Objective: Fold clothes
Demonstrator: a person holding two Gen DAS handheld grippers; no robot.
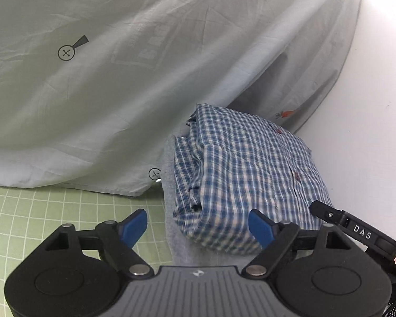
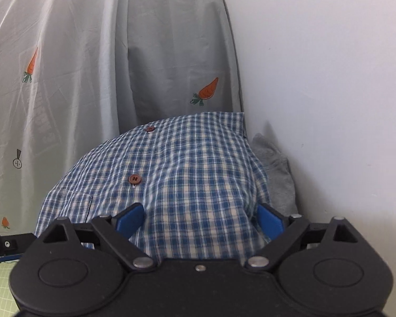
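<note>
Across the lower frame, one folded plaid shirt (image 2: pixel 187 182) is hiding most of a grey garment (image 2: pixel 277 169); the left claw (image 1: pixel 198 228) is gaping released, and the right claw (image 2: pixel 200 220) is spreading unclenched around a shirt bulge.

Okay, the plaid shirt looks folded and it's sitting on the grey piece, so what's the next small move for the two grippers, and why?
Probably back both grippers straight away from the plaid shirt. It already sits as a compact folded bundle on the grey garment, and both the left gripper and the right gripper are open, their blue fingers on either side of the fabric without pinching it. Pulling back gently should avoid dragging a fold loose.
</note>
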